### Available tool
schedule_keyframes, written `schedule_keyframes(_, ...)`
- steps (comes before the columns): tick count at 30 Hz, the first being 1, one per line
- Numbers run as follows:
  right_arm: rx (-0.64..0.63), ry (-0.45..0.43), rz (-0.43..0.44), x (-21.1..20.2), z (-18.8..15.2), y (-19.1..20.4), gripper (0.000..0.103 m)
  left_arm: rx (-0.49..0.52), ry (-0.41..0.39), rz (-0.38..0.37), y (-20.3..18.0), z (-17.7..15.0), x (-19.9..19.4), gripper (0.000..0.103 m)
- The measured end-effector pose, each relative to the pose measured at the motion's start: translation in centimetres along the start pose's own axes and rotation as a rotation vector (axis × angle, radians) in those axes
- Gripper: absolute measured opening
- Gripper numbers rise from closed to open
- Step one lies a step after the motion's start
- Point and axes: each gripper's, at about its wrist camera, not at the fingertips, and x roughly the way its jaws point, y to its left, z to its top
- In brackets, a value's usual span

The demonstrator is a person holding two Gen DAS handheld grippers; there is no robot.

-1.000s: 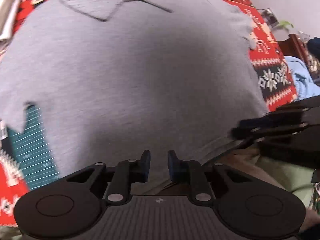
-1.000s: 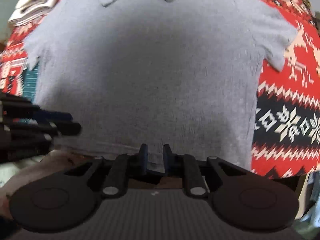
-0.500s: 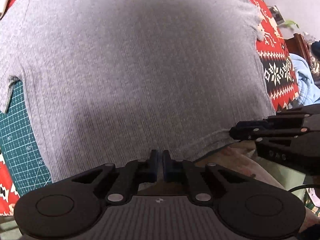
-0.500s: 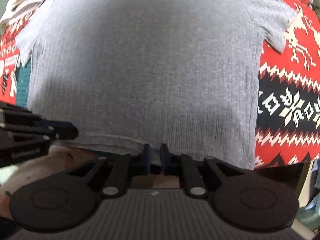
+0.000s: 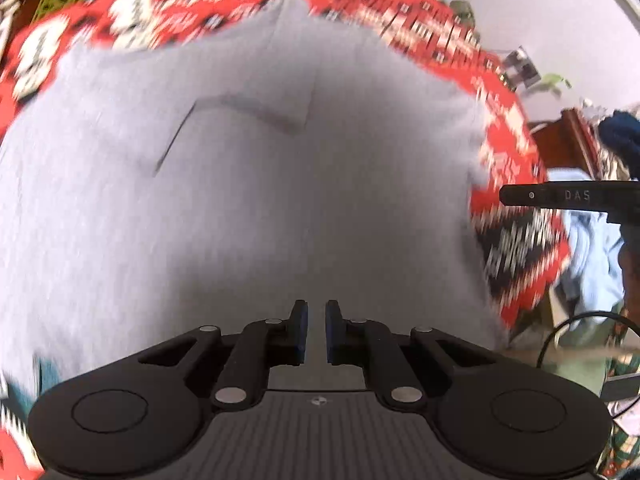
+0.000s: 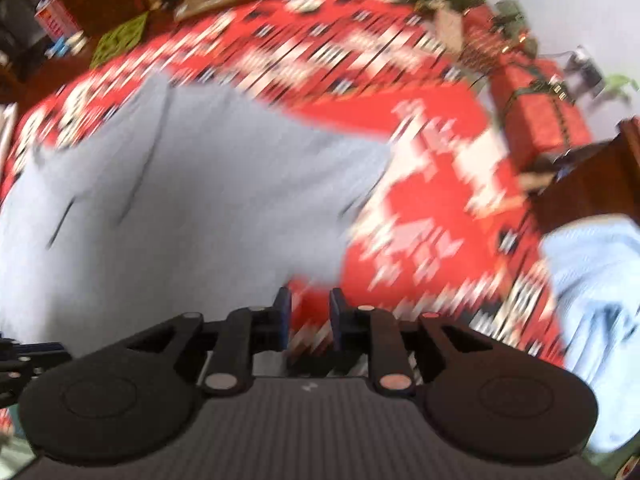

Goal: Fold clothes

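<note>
Your left gripper (image 5: 316, 330) hangs over the grey ribbed short-sleeved shirt (image 5: 248, 208), which lies spread on the red, white and black patterned blanket (image 5: 508, 152). Its blue-padded fingers (image 5: 299, 330) stand a narrow gap apart with nothing between them; only grey cloth shows through the gap, underneath. From this side the shirt fills most of the view, and a dark angular fold line crosses its upper left part. The whole scene is smeared by motion blur, so fine detail of the fabric cannot be made out.

Your right gripper (image 6: 308, 324) sits at the shirt's (image 6: 180, 200) right edge. Its fingers (image 6: 283, 318) are spread wider than the left pair and hold nothing; the patterned blanket (image 6: 432, 216) shows through the gap, and the grey cloth ends just to the left of the left finger. In the left wrist view the right gripper (image 5: 568, 197) appears as a dark bar at the right edge, well apart from the shirt's side.

A pale blue garment (image 6: 596, 304) lies bunched at the right, beside the blanket's edge, and it shows in the left view too (image 5: 588, 256). Behind it stands dark brown wooden furniture (image 6: 592, 184). A red wrapped box with dark ribbon (image 6: 540, 108) sits at the far right of the blanket, with greenery above it. A black cable (image 5: 576, 324) loops at the lower right of the left view.
</note>
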Motion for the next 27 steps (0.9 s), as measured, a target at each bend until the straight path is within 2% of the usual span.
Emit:
schedule_keyframes(4, 0.019, -0.077, -0.035, 1.8, 3.3, -2.8, 0.022, 0.053, -0.049, -0.006, -2.5, 5.0, 1.6, 0.008)
schedule_keyframes(7, 0.048, -0.101, -0.035, 3.3, 5.3, -4.6, 0.022, 0.095, -0.083, -0.013, -4.3, 8.3, 2.9, 0.008)
schedule_keyframes(14, 0.062, -0.133, -0.014, 7.3, 7.5, -6.1, 0.022, 0.2, -0.13, -0.019, -8.3, 14.0, 6.5, 0.008)
schedule_keyframes(22, -0.029, -0.131, -0.002, 9.9, 8.0, -5.7, 0.022, 0.26, -0.08, -0.055, -10.7, 16.4, 10.5, 0.008)
schedule_keyframes(25, -0.057, -0.142, 0.001, 9.7, 7.8, -5.3, 0.004, 0.263, -0.077, -0.072, -11.0, 16.8, 11.5, 0.008)
schedule_keyframes(27, -0.054, -0.151, -0.014, 9.5, 7.6, -5.2, 0.003, 0.265, -0.085, -0.089, -11.3, 17.0, 11.8, 0.008)
